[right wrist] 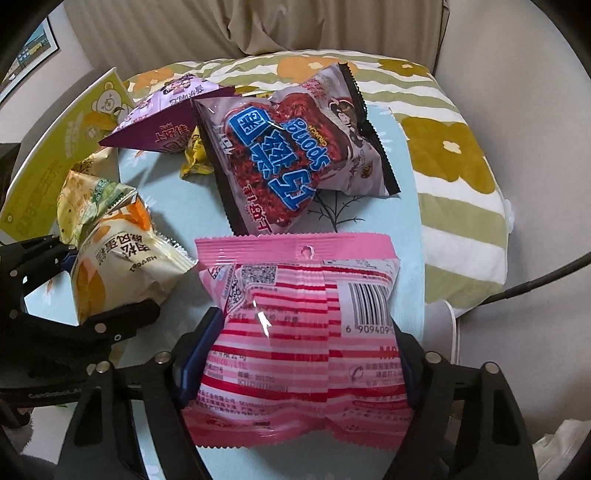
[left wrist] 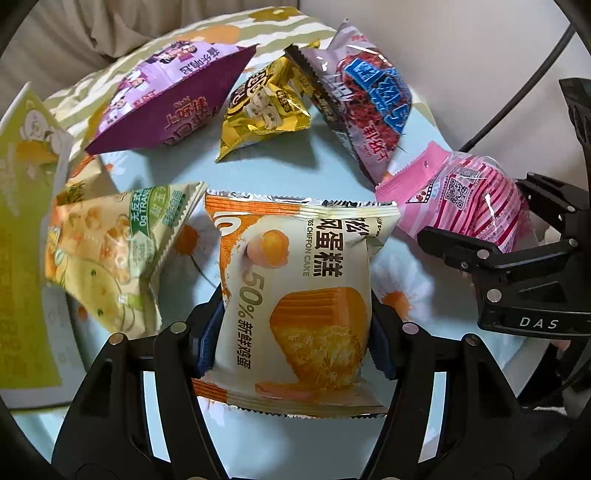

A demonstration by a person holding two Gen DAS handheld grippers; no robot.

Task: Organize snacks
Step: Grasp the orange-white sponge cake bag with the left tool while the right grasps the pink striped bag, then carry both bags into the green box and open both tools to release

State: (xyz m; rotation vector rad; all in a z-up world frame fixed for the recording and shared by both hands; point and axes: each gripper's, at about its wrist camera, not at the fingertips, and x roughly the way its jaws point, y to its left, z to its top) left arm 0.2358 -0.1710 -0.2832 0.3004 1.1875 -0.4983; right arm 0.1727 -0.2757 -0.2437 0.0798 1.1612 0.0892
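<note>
My left gripper is shut on a cream-and-orange chiffon cake packet, held above the pale blue tablecloth. My right gripper is shut on a pink striped snack packet. Each gripper shows in the other's view: the right one with the pink packet, the left one with the cake packet. On the cloth lie a purple bag, a yellow candy bag, a grey-red "Sponge Crunch" bag and a green-yellow corn snack bag.
A green printed box stands at the left edge of the table. A flowered, striped cushion lies behind and right of the table. A black cable runs at the right. A beige curtain hangs behind.
</note>
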